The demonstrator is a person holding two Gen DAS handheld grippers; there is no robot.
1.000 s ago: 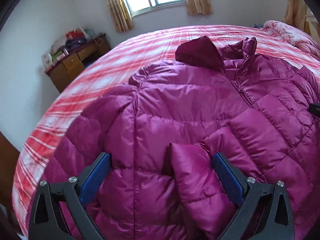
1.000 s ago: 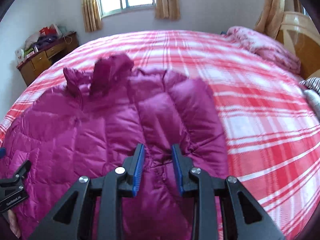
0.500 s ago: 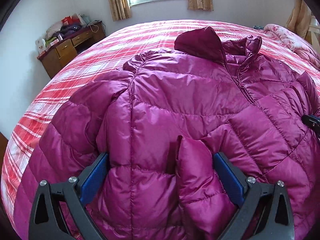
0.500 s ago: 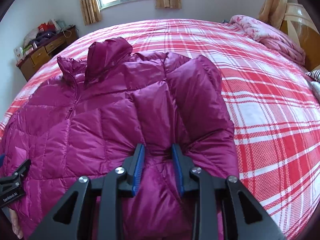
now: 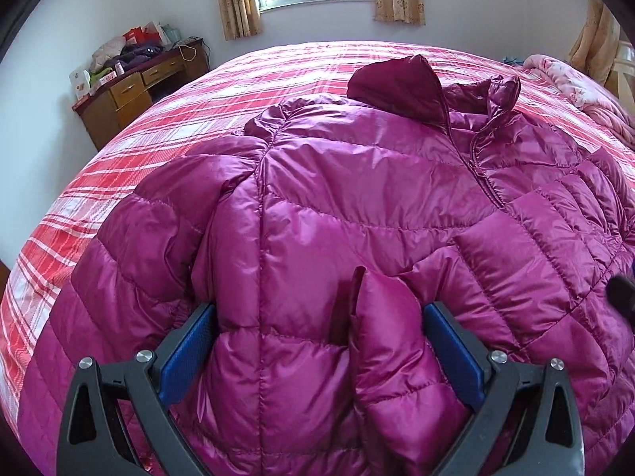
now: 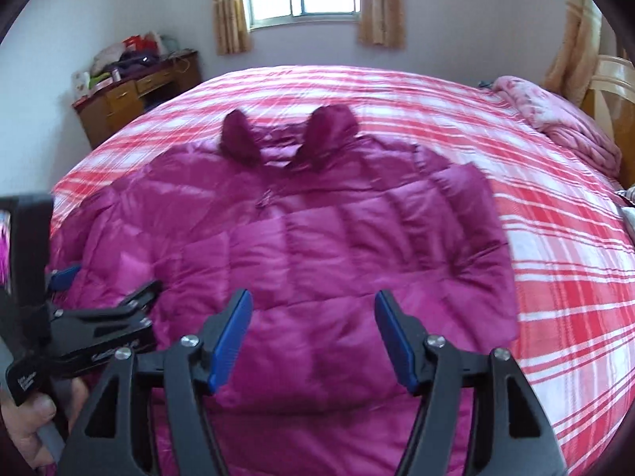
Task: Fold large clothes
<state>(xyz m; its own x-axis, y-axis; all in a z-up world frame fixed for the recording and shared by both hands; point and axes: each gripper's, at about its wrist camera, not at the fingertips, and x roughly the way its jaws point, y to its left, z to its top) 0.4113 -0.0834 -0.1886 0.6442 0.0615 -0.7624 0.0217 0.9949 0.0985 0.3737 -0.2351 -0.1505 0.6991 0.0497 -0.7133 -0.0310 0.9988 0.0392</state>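
A magenta puffer jacket [image 5: 357,198] lies front up on the red plaid bed [image 5: 158,139], hood toward the window. My left gripper [image 5: 321,341] stands wide open low over its hem. The folded-in sleeve cuff [image 5: 381,317] and padded fabric bulge between the blue pads [image 5: 190,349]. In the right wrist view the jacket [image 6: 317,238] shows whole. My right gripper [image 6: 313,337] hovers over the lower hem with its jaws opening and nothing pinched between them. The other sleeve [image 6: 456,218] lies folded onto the body. The left gripper [image 6: 107,289] shows at that view's left edge.
A wooden desk [image 5: 131,91] piled with clutter stands against the far left wall. A pink quilt [image 6: 555,119] and the headboard [image 6: 611,91] sit at the right end of the bed [image 6: 555,258]. A person's hand [image 6: 27,428] holds the left gripper's handle.
My right gripper was shut on jacket fabric; it has let go, its jaws have spread, and it has drawn back from the jacket. The left gripper has stayed put.
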